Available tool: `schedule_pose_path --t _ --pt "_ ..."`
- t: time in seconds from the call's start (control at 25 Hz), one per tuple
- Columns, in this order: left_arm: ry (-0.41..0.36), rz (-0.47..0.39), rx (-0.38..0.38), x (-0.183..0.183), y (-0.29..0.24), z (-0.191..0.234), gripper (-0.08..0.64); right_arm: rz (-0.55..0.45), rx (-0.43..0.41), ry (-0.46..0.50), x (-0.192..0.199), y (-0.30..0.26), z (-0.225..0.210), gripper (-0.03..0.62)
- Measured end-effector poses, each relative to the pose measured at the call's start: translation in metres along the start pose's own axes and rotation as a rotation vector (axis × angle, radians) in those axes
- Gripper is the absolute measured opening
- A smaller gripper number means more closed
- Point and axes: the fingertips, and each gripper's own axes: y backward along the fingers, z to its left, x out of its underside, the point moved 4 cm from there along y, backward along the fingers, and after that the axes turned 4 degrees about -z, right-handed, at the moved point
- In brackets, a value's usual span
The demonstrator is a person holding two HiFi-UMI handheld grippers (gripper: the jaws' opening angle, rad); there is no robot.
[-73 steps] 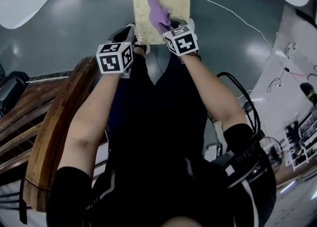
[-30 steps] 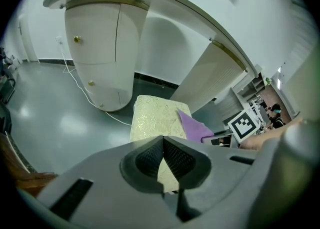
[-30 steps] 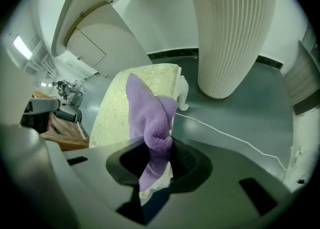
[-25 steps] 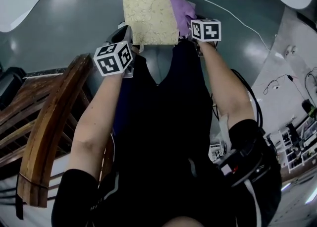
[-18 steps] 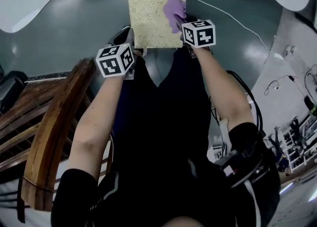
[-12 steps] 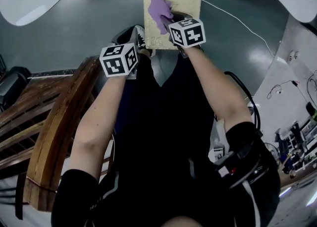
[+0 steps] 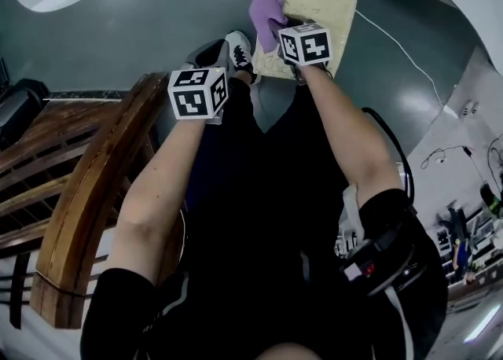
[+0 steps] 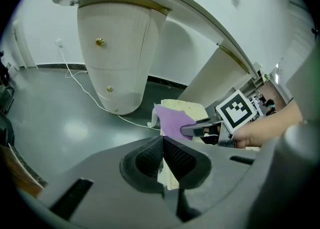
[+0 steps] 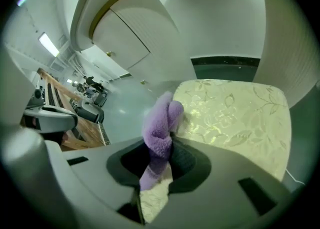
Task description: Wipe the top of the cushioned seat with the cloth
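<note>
The cushioned seat (image 7: 318,5) has a cream top with a gold leaf pattern and lies ahead of me on the floor; the right gripper view shows its top (image 9: 235,113) close up. A purple cloth (image 7: 266,6) rests on the seat's left edge. My right gripper (image 7: 279,32) is shut on the cloth (image 9: 160,128), which bunches up out of the jaws over the cushion's left side. My left gripper (image 7: 224,58) hangs left of the seat, off the cushion. Its jaws (image 8: 162,145) are shut with nothing between them. From there the cloth (image 8: 172,122) and seat (image 8: 187,109) show ahead.
A curved wooden rail (image 7: 78,185) runs along my left. A white rounded cabinet (image 8: 117,58) stands beyond the seat, with a white cable (image 8: 82,89) trailing over the grey floor. A shoe (image 7: 238,48) shows by the seat's near left corner.
The right gripper has dragged the cloth from the seat's right side across to its left edge. The left gripper has stayed shut beside the seat. The head view has shifted.
</note>
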Motion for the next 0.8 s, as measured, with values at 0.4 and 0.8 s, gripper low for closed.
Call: schedule_pose_path --t 0.4,0.8 --pt "0.023 0.010 0.019 0.006 -0.013 -0.046 0.003 -0.001 0.078 -0.103 0.014 0.035 -0.060 0.110" --pt "0.011 -0.012 0.032 -0.010 -0.038 -0.103 0.003 -0.013 0.117 -0.181 0.030 0.083 -0.127 0.120"
